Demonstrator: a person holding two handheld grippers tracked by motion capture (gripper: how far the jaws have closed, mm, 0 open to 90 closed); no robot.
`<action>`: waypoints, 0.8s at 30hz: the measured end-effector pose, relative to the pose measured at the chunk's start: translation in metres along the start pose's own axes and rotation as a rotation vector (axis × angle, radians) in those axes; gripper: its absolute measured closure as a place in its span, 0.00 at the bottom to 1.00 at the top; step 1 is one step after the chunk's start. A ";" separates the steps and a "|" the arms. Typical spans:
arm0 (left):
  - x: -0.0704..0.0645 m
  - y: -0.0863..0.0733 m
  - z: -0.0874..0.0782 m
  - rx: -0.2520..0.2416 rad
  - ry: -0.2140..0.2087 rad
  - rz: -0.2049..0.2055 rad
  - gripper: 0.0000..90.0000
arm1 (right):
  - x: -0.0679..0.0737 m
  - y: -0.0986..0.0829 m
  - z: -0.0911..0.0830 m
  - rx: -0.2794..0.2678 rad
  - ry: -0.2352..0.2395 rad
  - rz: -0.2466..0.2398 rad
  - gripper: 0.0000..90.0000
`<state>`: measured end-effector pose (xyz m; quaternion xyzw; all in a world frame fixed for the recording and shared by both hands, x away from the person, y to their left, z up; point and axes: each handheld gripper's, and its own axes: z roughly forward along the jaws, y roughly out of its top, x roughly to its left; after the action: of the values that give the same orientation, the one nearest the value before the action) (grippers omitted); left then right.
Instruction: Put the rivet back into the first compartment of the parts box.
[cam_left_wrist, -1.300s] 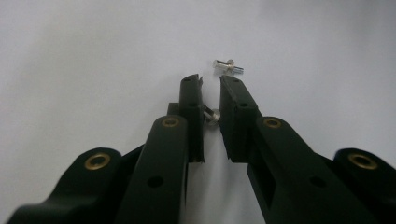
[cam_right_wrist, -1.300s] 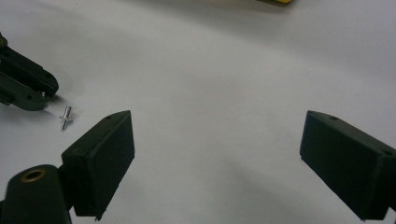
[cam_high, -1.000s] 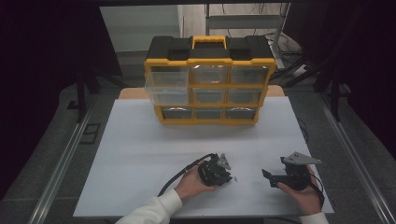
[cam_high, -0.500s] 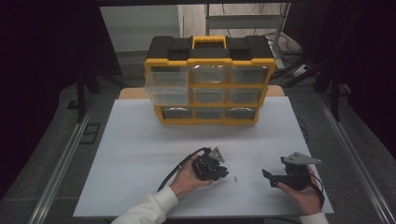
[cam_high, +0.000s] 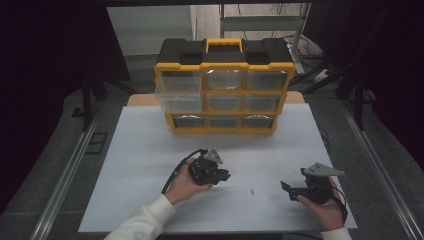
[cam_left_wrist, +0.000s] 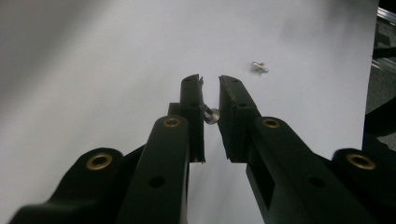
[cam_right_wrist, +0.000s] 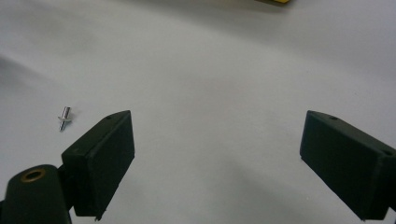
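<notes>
My left gripper (cam_high: 223, 176) (cam_left_wrist: 210, 84) hovers over the middle of the white table, its jaws shut on a small silver pin (cam_left_wrist: 209, 114) pinched between the pads. A second small silver pin (cam_high: 252, 190) (cam_left_wrist: 258, 68) (cam_right_wrist: 64, 117) lies loose on the table between the two grippers. My right gripper (cam_high: 286, 188) (cam_right_wrist: 217, 140) rests near the table's front right, its jaws wide open with nothing between them; the loose pin lies to the left of its left jaw.
A yellow and black drawer organizer (cam_high: 224, 65) with clear drawers stands at the back of the white table (cam_high: 140, 150). Its top left drawer (cam_high: 175, 92) is pulled out. Metal rails run along both sides of the table.
My left gripper has moved left and away from the person, holding the pin. The right gripper has stayed still.
</notes>
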<state>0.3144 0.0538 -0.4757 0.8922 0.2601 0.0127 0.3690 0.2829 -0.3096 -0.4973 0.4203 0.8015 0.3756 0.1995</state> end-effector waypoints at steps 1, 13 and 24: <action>0.001 -0.001 -0.003 -0.003 0.001 -0.005 0.90 | 0.000 0.000 0.000 0.000 0.000 0.000 0.12; 0.035 -0.027 -0.057 -0.066 0.064 -0.094 0.90 | 0.000 0.000 0.001 0.002 -0.003 0.001 0.12; 0.057 -0.050 -0.099 -0.110 0.120 -0.168 0.90 | 0.000 0.000 0.001 0.004 -0.005 0.004 0.12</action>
<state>0.3196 0.1746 -0.4464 0.8434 0.3544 0.0494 0.4008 0.2832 -0.3089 -0.4979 0.4231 0.8009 0.3735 0.2001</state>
